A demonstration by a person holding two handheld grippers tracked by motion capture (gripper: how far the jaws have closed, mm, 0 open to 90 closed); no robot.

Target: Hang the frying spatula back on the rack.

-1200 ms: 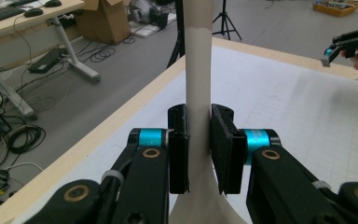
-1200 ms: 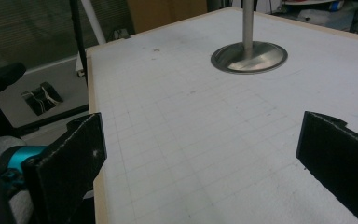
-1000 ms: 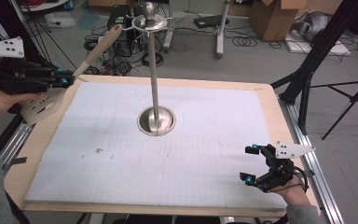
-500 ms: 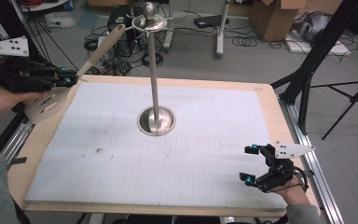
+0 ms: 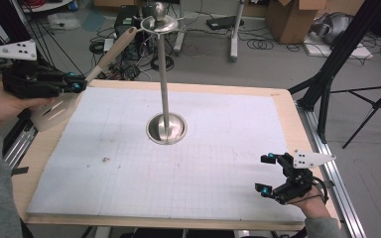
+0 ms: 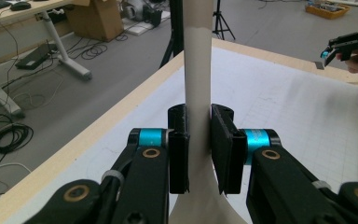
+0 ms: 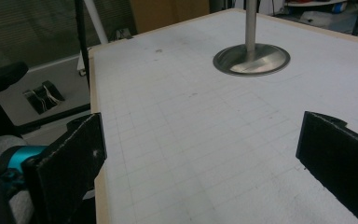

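Now | left gripper [image 5: 74,84] clamps spatula [image 5: 79,79] handle | right gripper [image 5: 270,173] open, idle | steer handle tip toward stand [image 5: 164,74] hook, 1 o'clock.

spatula [image 6: 199,70] handle top & blade cropped, stand [image 7: 251,51] pole top cropped

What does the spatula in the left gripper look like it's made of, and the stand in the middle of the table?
The spatula looks like pale wood or bamboo: matte tan, slotted blade, no shine, though grain is too blurred to confirm. The left gripper clamps its handle. The stand looks like polished metal, likely stainless steel: its pole and dished base show bright mirror-like reflections.
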